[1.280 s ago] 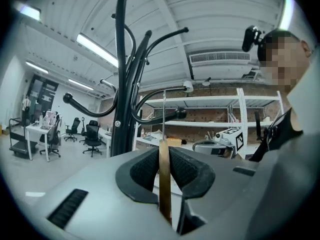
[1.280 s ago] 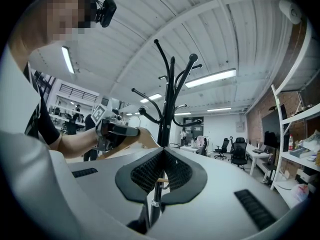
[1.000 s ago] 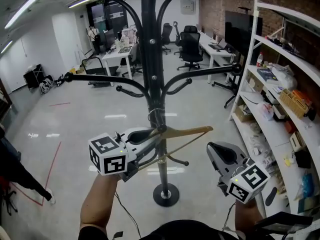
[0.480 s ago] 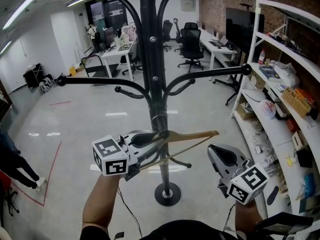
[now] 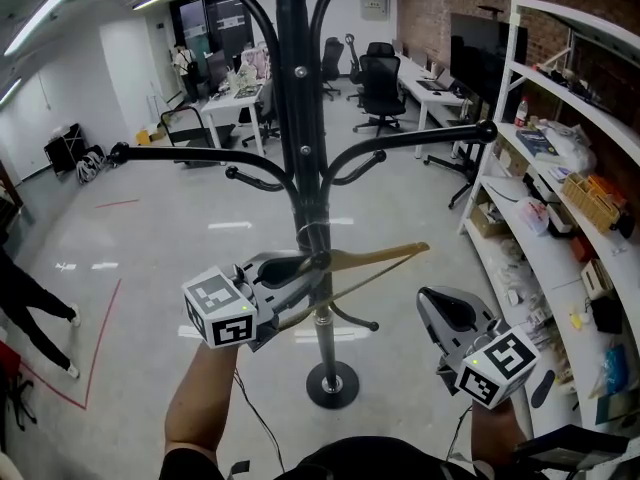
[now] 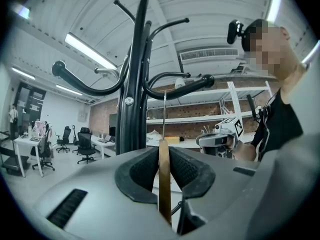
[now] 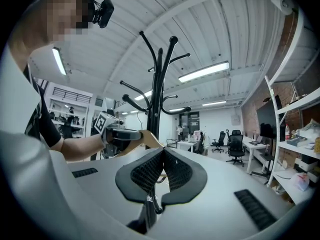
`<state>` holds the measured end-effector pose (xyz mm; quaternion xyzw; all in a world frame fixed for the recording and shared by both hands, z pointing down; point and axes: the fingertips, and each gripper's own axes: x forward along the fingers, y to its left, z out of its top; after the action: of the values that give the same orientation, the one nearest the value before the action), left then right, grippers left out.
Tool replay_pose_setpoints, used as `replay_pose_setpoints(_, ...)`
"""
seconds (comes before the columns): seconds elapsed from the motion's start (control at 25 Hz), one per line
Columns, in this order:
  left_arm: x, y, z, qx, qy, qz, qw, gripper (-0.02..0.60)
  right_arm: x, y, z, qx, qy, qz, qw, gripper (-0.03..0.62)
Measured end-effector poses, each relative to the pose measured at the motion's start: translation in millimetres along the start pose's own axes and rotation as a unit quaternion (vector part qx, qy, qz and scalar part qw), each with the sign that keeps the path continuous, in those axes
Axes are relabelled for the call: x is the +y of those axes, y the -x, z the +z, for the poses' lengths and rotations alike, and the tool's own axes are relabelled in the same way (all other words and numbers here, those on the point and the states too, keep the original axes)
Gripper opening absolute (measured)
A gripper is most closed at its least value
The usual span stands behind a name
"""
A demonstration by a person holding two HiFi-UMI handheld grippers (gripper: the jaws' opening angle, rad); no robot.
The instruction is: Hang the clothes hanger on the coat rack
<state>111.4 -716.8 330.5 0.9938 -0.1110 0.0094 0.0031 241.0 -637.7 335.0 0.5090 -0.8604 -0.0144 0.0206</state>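
Office: desks (image 5: 228,108), swivel chairs (image 5: 379,86), shelving (image 5: 572,109)

The wooden hanger (image 5: 372,260) is almost level, gripped in the left tongs (image 5: 300,271), which have just loosened slightly. The black upright coat rack (image 5: 300,118) stands just beyond.

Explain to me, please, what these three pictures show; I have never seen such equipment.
A person holds a hand-held gripper in each hand; no robot is here. The head view comes from a camera on the person's head, looking down. The other two views come from a camera on each hand-held gripper. The left hand-held gripper grips a wooden hanger, though its jaws have just opened slightly. The right hand-held gripper is closed and empty. A black coat rack stands on the floor ahead.
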Motion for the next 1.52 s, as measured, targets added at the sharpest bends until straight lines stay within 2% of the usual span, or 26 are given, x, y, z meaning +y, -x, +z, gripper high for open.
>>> replay_pose_setpoints(0.28,4,4,5,-0.019,-0.051,0.027,0.9981,0.06,2,3,3,-0.003,0.003,0.004,1.0,0.005)
replay_pose_setpoints(0.56,10,12,8,-0.031,-0.055,0.049,0.9968,0.098,5,6,3,-0.01,0.004,0.008,1.0,0.004)
replay_pose_setpoints(0.8,11,15,15,-0.036,-0.062,0.07,0.995,0.1,2,10,4,-0.012,-0.001,0.007,1.0,0.005)
replay_pose_setpoints(0.96,13,29,26,-0.027,-0.114,0.104,0.9876,0.115,6,12,7,-0.013,-0.005,0.004,1.0,0.005)
replay_pose_setpoints(1.08,18,37,35,-0.047,-0.102,0.118,0.9866,0.114,5,11,7,-0.013,-0.004,0.007,1.0,0.005)
replay_pose_setpoints(1.4,13,68,28,-0.037,-0.102,0.138,0.9845,0.115,21,12,0,-0.007,-0.015,0.005,1.0,0.004)
replay_pose_setpoints(1.52,11,83,27,-0.052,-0.083,0.155,0.9831,0.114,25,11,4,-0.002,-0.006,0.009,1.0,0.005)
